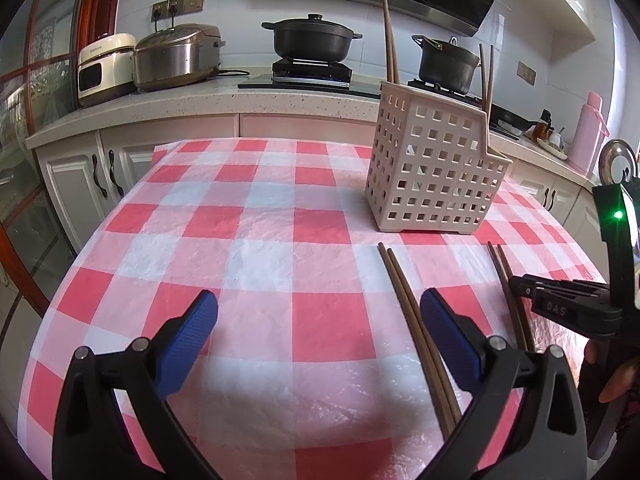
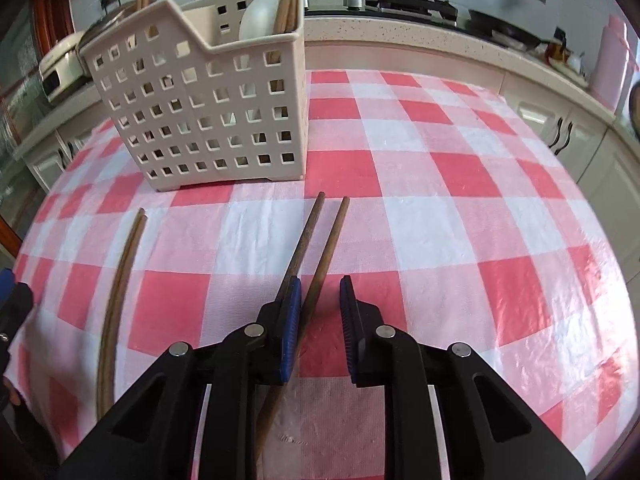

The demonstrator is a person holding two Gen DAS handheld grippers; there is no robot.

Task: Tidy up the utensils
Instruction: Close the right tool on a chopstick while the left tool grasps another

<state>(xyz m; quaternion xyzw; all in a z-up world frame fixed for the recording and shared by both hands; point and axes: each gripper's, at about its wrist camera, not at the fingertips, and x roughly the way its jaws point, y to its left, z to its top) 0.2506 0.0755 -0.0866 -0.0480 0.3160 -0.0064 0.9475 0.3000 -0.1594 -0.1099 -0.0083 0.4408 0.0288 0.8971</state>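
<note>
Wooden chopsticks (image 2: 316, 256): light, stiff, slippery; we grip mid-shaft between right tool (image 2: 320, 320), its fingers apart.

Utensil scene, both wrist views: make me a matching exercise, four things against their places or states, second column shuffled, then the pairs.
Things:
1. utensil basket
2. pair of chopsticks at the right gripper
3. second chopstick pair
4. left gripper

States:
A. open, nothing between its fingers
B. stands upright on the checked cloth, chopsticks and a white spoon inside
C. lies flat on the cloth beside the left gripper's blue pad
D. lies spread at the tips, one stick between open fingers

Pairs: 1-B, 2-D, 3-C, 4-A
</note>
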